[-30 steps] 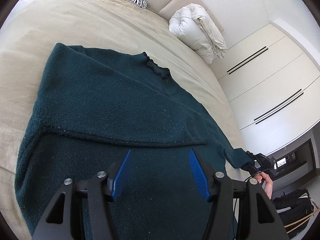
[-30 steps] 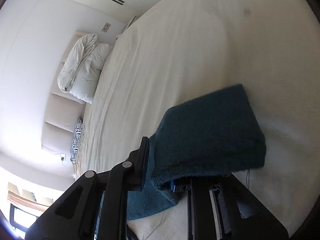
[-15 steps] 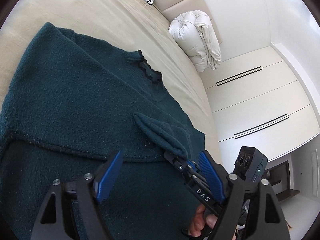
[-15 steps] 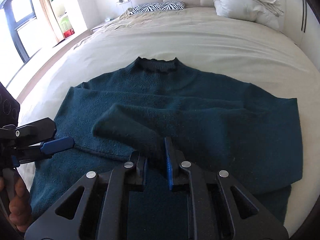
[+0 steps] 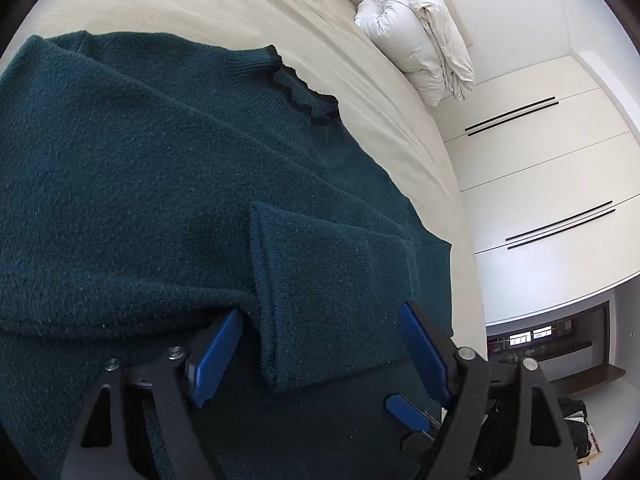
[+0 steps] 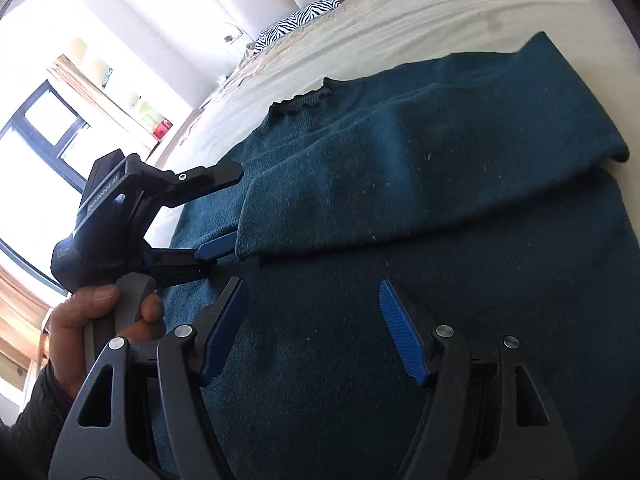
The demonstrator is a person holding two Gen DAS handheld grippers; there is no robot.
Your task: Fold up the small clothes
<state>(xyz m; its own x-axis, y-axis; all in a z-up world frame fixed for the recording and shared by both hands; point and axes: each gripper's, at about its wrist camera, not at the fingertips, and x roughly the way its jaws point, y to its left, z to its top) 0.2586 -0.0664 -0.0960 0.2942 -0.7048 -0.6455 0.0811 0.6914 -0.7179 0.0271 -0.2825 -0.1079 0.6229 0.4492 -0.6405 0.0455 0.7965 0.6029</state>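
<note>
1. My left gripper point(image 5: 316, 350) has black angular arms with triangular cut-outs, silver screw heads and ribbed blue finger pads point(image 5: 214, 358).
2. My right gripper point(image 6: 316, 332) is built alike: black frame, silver screws, blue ribbed pads point(image 6: 402, 338).
3. My left hand point(image 6: 86, 320) shows bare skin, with a dark sleeve at the wrist.

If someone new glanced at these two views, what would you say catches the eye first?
The dark teal sweater dominates, spread flat on the beige bed with one sleeve folded across its body. Both tools hover open just above it, the left tool at the sleeve's cuff and the right tool over the lower body. A rolled white duvet sits by the headboard.
</note>
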